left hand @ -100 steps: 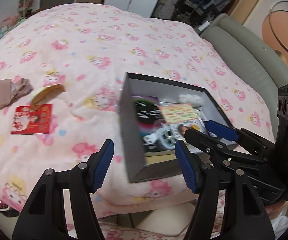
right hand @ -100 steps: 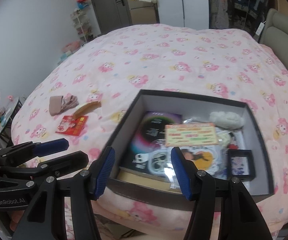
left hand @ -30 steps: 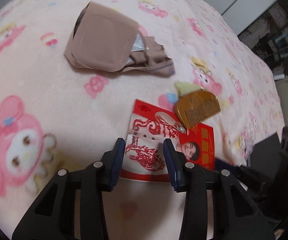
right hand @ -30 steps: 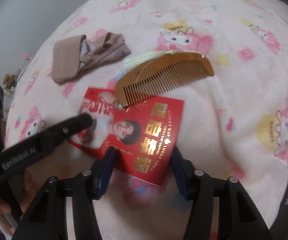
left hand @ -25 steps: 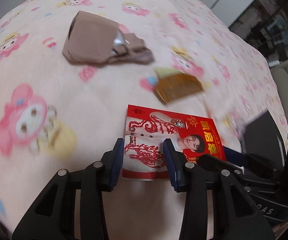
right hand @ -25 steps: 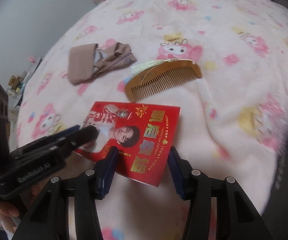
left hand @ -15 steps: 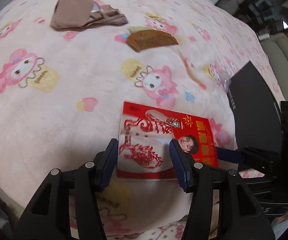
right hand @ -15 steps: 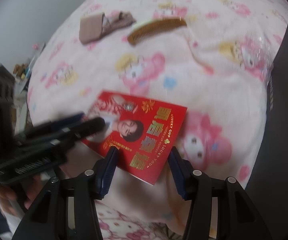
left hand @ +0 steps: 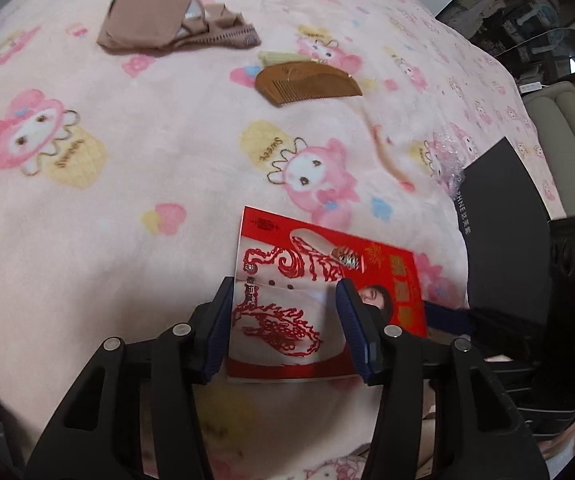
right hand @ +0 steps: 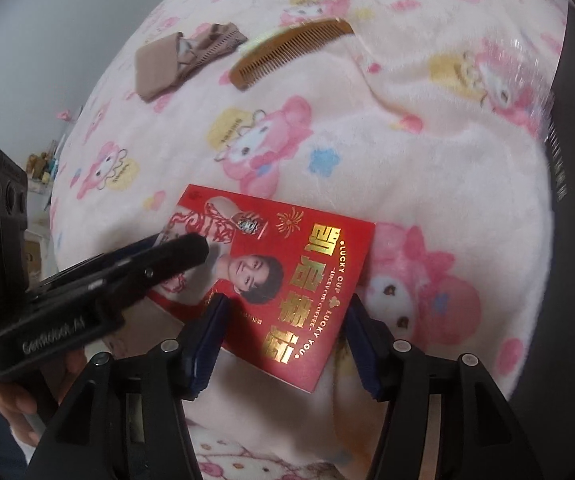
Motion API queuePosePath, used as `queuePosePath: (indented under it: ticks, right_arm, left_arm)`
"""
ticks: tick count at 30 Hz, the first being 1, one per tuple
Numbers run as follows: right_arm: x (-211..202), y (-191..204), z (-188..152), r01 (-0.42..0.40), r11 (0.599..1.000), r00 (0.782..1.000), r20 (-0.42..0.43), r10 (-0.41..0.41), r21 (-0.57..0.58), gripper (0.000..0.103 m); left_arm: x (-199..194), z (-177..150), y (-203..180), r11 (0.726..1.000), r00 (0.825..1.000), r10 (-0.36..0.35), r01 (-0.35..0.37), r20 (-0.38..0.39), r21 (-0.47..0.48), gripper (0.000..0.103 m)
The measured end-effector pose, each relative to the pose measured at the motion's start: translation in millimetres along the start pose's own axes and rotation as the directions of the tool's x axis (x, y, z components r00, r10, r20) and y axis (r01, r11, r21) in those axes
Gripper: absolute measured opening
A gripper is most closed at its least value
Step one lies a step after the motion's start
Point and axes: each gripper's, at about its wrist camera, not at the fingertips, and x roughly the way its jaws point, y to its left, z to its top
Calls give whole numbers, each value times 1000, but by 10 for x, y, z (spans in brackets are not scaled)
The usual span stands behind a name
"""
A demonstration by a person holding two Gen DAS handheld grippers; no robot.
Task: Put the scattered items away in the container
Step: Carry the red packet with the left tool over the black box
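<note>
- Our left gripper (left hand: 285, 320) has its two blue pads (left hand: 219, 324) one on each side of the red card (left hand: 287, 320). The jaws are closing a little, with the card's near end between them. We cannot tell if the pads press on its edges yet.
- Our right gripper (right hand: 283, 340) sits over the other end of the same card (right hand: 283, 264). Its jaws are opening, and the card lies between the pads (right hand: 207, 340) with small gaps showing. So this one is not pinching.
- We think two grippers go to one card because it is thin and flat on a soft blanket (left hand: 127, 220), so it is hard to lift from one side.
- In the right wrist view, the left gripper's black finger comes in from 9 o'clock and lies over the card's left part.
- Past the card, at about 12 o'clock in the left wrist view, lies the wooden comb (left hand: 307, 84). At 11 o'clock is the folded tan cloth (left hand: 155, 16). Both wait on the blanket to be picked up.
- The dark box (left hand: 503, 232) is at 3 o'clock, just beside the card. We guess the card sits near it so the trip in is short.
- A shiny bit of clear wrap (left hand: 443, 156) lies by the box at 2 o'clock.
</note>
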Motion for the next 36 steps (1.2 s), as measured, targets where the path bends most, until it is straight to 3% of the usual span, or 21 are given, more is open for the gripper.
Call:
queuePosePath:
  ticks: [10, 17, 25, 36]
  right_arm:
    - [-798, 103, -136, -39, 998, 988, 148, 46, -54, 55]
    - [-1678, -175, -177, -59, 998, 947, 314, 65, -30, 55]
    - [-2273, -759, -397, 3, 999, 906, 423, -25, 51, 55]
    - [-2748, -1883, -878, 87, 964, 854, 480, -202, 250, 55]
  left_arm:
    - [-721, 30, -540, 997, 989, -26, 15, 144, 75, 50]
    - [-1080, 111, -1235, 980, 969, -109, 67, 222, 189, 50]
    - [-860, 72, -2038, 946, 964, -216, 168, 153, 277, 50]
    - [-247, -175, -3427, 873, 975, -223, 199, 2, 445, 52]
